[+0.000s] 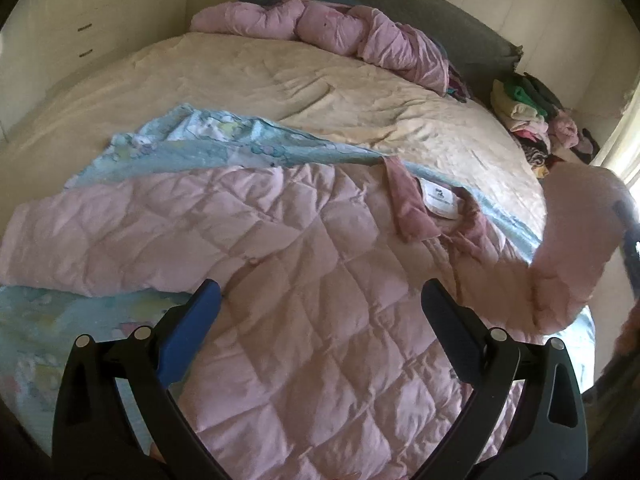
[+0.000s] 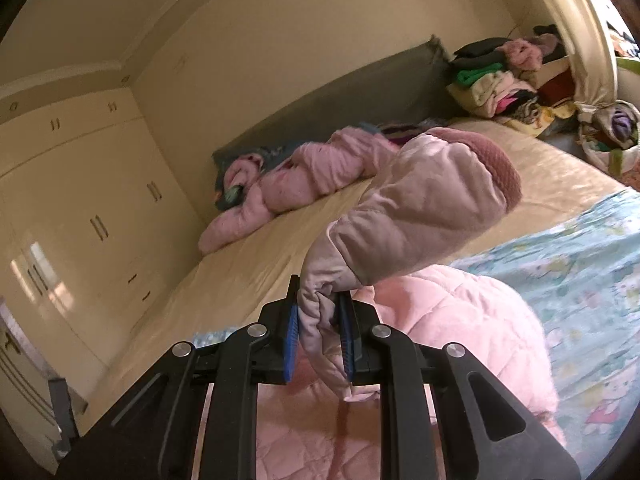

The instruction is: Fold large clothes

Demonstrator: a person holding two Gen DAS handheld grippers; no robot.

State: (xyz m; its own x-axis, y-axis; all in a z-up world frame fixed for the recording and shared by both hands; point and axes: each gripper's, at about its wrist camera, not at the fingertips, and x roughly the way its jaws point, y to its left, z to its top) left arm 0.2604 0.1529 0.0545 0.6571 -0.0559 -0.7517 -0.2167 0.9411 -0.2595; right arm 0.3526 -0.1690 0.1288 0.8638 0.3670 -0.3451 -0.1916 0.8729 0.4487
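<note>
A pink quilted jacket (image 1: 304, 264) lies spread on a light-blue patterned sheet (image 1: 208, 140) on the bed, its collar and white label (image 1: 440, 200) toward the right. My left gripper (image 1: 320, 292) hovers open above the jacket's back, with nothing between its fingers. In the right wrist view my right gripper (image 2: 322, 312) is shut on the jacket's sleeve (image 2: 412, 216), which is lifted off the bed with its darker knit cuff (image 2: 500, 172) uppermost. That raised sleeve (image 1: 576, 240) shows blurred at the right edge of the left wrist view.
A cream bedcover (image 1: 280, 80) spans the bed. A bundled pink duvet (image 1: 320, 24) lies against the grey headboard (image 2: 340, 96). A heap of folded clothes (image 1: 532, 120) sits at the bed's far right corner. Cream wardrobes (image 2: 80, 200) line the far side.
</note>
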